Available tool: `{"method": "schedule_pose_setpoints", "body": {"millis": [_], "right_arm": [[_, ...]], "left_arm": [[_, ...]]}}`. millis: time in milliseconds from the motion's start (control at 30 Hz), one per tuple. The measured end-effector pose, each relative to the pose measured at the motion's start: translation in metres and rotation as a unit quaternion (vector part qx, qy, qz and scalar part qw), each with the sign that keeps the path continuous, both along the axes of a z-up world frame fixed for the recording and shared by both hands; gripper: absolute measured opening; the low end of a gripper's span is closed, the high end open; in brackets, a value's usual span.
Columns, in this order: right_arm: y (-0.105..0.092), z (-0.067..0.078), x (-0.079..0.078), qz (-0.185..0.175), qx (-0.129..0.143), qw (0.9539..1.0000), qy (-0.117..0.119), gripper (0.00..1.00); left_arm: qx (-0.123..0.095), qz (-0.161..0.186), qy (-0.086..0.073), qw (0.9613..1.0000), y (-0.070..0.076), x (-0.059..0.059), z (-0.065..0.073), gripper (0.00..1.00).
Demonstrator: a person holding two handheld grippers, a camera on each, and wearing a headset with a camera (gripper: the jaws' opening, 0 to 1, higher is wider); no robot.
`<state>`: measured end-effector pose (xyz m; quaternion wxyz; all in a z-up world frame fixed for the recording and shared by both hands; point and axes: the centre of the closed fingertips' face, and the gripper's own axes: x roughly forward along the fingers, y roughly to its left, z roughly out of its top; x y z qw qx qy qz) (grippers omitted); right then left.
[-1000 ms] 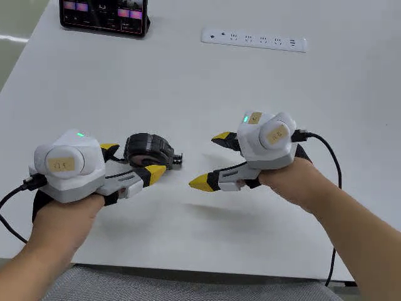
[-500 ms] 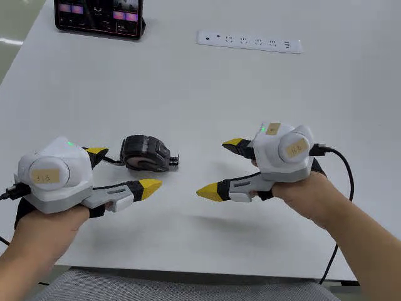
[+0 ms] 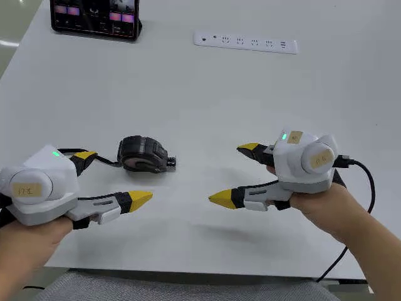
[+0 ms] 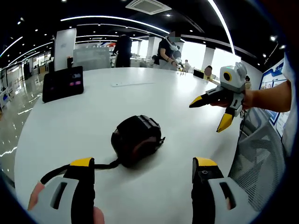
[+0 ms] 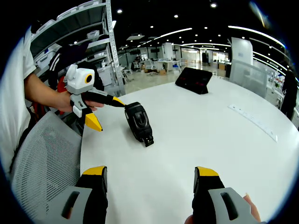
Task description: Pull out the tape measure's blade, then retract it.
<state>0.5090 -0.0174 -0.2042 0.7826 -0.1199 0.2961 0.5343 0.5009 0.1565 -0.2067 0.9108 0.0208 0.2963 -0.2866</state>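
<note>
Tape measure [image 3: 144,154], one, black, sits on white table [image 3: 188,88] just beside left gripper [image 3: 115,177]; right gripper [image 3: 233,174] is well apart. Both jaws wide, empty. One power strip [image 3: 244,42], one tablet [image 3: 94,15]. Open office, ceiling lights.

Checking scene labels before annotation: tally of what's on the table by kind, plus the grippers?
Tape measure: 1
Power strip: 1
Tablet: 1
Grippers: 2, the left gripper and the right gripper, both open and held over the table
Total: 5
</note>
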Motion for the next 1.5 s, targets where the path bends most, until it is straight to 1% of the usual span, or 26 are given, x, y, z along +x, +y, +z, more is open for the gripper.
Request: {"method": "schedule_pose_setpoints", "body": {"millis": [67,133,200,267,400,467,600,667,767,867,1067,1200,1267,1333,1500], "right_arm": [[-0.002,0.002,-0.002,-0.001,0.001,1.0000,-0.001,0.75],[-0.006,0.002,-0.002,-0.004,0.000,1.0000,-0.002,0.74],[-0.009,0.004,-0.002,-0.010,0.001,0.9999,-0.007,0.74],[-0.012,0.004,-0.003,-0.016,0.002,0.9999,-0.005,0.73],[-0.017,0.005,-0.005,-0.023,-0.002,0.9997,-0.011,0.73],[-0.020,0.006,-0.006,-0.031,0.005,0.9995,-0.008,0.74],[-0.026,0.003,-0.010,-0.036,0.001,0.9993,-0.006,0.75],[-0.028,0.005,-0.012,-0.041,0.005,0.9991,-0.006,0.76],[-0.030,0.007,-0.014,-0.050,0.012,0.9986,-0.008,0.78],[-0.034,0.007,-0.017,-0.059,0.014,0.9981,-0.009,0.80],[-0.041,0.003,-0.024,-0.067,0.010,0.9976,-0.012,0.83],[-0.046,0.001,-0.028,-0.075,0.007,0.9969,-0.022,0.86],[-0.049,0.001,-0.030,-0.084,0.013,0.9962,-0.018,0.86],[-0.051,0.002,-0.032,-0.088,0.015,0.9958,-0.020,0.87],[-0.055,0.000,-0.042,-0.084,0.010,0.9963,-0.019,0.87]], "left_arm": [[0.001,-0.005,0.000,1.0000,0.000,-0.002,0.000,0.84],[0.004,-0.011,0.000,0.9999,0.000,-0.004,0.001,0.83],[0.011,-0.015,0.000,0.9998,0.002,-0.005,0.001,0.81],[0.009,-0.015,-0.003,0.9998,0.003,-0.006,0.004,0.81],[0.011,-0.022,-0.005,0.9997,0.005,-0.007,0.006,0.82],[0.010,-0.027,-0.003,0.9996,0.004,-0.009,0.007,0.83],[0.012,-0.035,0.001,0.9993,0.005,-0.014,0.005,0.85],[0.010,-0.036,0.004,0.9993,0.006,-0.017,0.005,0.86],[0.012,-0.038,0.006,0.9992,0.007,-0.021,0.003,0.87],[0.011,-0.039,0.008,0.9991,0.008,-0.025,0.003,0.88],[0.017,-0.045,0.009,0.9988,0.011,-0.033,0.002,0.89],[0.020,-0.045,0.008,0.9987,0.013,-0.036,-0.001,0.89],[0.022,-0.045,0.008,0.9987,0.013,-0.039,-0.003,0.89],[0.026,-0.048,0.006,0.9985,0.013,-0.041,-0.004,0.91],[0.019,-0.050,0.009,0.9985,0.010,-0.047,-0.003,0.94]]}}
